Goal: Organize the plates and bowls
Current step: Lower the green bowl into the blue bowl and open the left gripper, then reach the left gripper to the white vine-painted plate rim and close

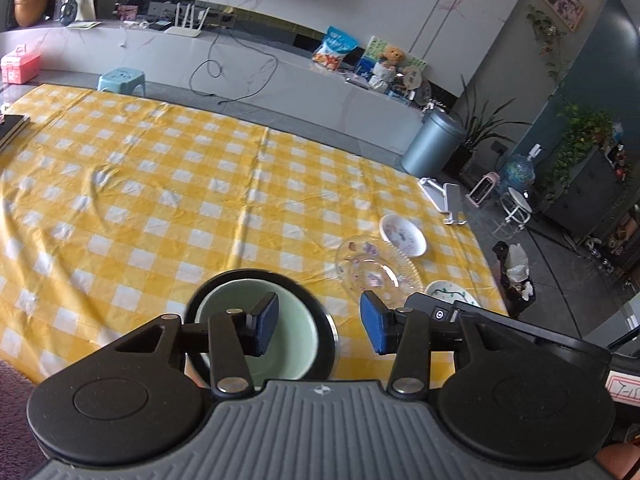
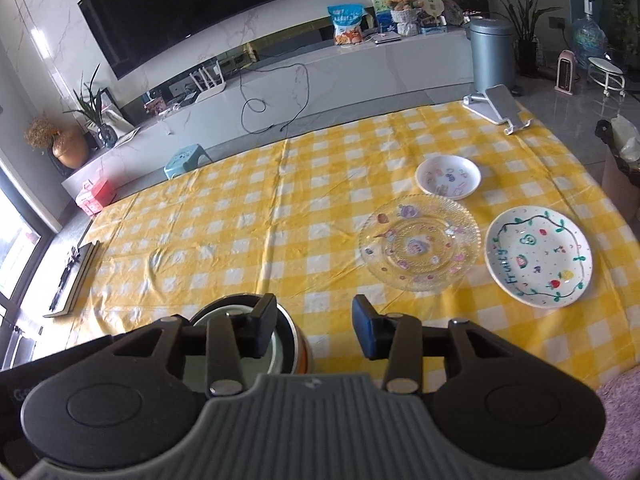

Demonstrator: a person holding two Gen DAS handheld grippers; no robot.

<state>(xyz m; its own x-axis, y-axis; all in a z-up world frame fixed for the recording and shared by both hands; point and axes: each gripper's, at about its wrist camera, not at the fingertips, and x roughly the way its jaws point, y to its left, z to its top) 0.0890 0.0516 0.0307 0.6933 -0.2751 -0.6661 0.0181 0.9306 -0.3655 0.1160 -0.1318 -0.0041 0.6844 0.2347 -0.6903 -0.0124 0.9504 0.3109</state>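
Observation:
A pale green bowl (image 1: 296, 332) nests inside a dark bowl (image 1: 328, 320) at the table's near edge; both also show in the right wrist view, the green one (image 2: 276, 350) inside the dark one (image 2: 298, 344). My left gripper (image 1: 320, 322) is open above them, left finger over the green bowl. My right gripper (image 2: 314, 330) is open and empty, left finger over the same bowls. A clear glass plate (image 2: 420, 242) (image 1: 376, 270), a small white bowl (image 2: 448, 176) (image 1: 402, 234) and a white painted plate (image 2: 538, 256) (image 1: 450, 292) lie to the right.
The table wears a yellow checked cloth (image 2: 248, 216). A white phone stand (image 2: 500, 110) sits at the far right corner. Dark flat books (image 2: 70, 276) lie at the left edge. A grey bin (image 2: 492, 48) and a blue stool (image 2: 186, 160) stand beyond the table.

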